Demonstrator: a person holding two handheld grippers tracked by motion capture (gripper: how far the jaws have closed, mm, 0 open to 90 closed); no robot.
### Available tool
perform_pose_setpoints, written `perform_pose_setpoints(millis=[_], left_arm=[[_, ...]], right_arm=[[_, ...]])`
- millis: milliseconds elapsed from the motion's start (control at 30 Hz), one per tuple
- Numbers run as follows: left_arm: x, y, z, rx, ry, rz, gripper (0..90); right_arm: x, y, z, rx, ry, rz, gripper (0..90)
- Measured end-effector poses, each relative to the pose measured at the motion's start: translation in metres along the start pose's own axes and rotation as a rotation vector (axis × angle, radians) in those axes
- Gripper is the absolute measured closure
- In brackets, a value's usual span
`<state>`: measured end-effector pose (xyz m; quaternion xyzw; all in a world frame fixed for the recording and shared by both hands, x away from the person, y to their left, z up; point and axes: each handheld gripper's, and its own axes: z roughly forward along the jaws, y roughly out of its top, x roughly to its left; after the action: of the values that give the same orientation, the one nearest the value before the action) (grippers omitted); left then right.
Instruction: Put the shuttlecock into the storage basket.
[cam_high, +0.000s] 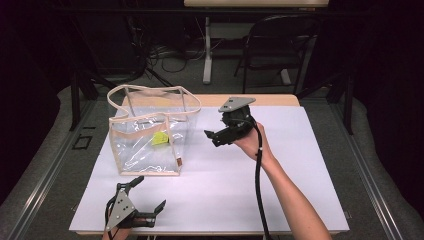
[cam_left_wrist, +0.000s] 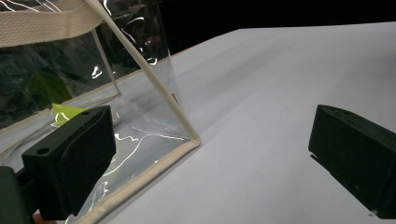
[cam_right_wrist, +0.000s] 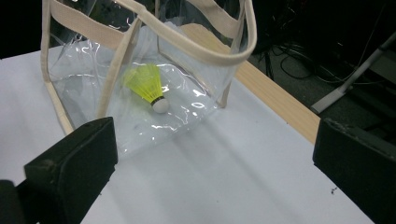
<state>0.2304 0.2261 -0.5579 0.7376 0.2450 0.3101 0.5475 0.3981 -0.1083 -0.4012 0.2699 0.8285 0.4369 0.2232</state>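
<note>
A clear plastic tote bag (cam_high: 150, 131) with beige trim and handles stands upright on the left half of the white table top (cam_high: 300, 170). Inside it, on the bottom, lies a yellow shuttlecock (cam_high: 160, 138) with a white cork tip (cam_right_wrist: 160, 105). A hand holds my right gripper (cam_high: 212, 137) just right of the bag, jaws open and aimed at the bag (cam_right_wrist: 201, 51), nothing between them. My left gripper (cam_high: 147, 195) rests open near the front edge, in front of the bag's near corner (cam_left_wrist: 191, 137). A yellow patch of shuttlecock (cam_left_wrist: 63, 112) shows through the plastic.
A wooden table edge (cam_high: 280, 100) borders the white top at the back. Behind the table stand a black folding chair (cam_high: 280, 45) and a white table leg (cam_high: 207, 50), with cables on the floor. The right half of the table top is bare.
</note>
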Motion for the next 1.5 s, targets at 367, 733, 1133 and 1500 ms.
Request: perform_pose_setpoints(millis=[367,733,1133,1500], left_arm=[[-0.001,0.000,-0.002,-0.002,-0.008,0.002,0.6],[-0.002,0.000,-0.001,0.002,-0.005,0.002,0.6],[-0.001,0.000,-0.002,0.002,-0.005,0.005,0.6],[-0.001,0.000,-0.002,0.002,-0.003,0.006,0.6]], right_arm=[[0.009,-0.035,-0.021,-0.016,-0.016,-0.008,0.0],[0.025,-0.065,-0.040,-0.052,-0.009,-0.011,0.0],[0.043,-0.098,-0.060,-0.090,-0.014,0.000,0.0],[0.050,-0.123,-0.069,-0.121,-0.013,0.012,0.0]])
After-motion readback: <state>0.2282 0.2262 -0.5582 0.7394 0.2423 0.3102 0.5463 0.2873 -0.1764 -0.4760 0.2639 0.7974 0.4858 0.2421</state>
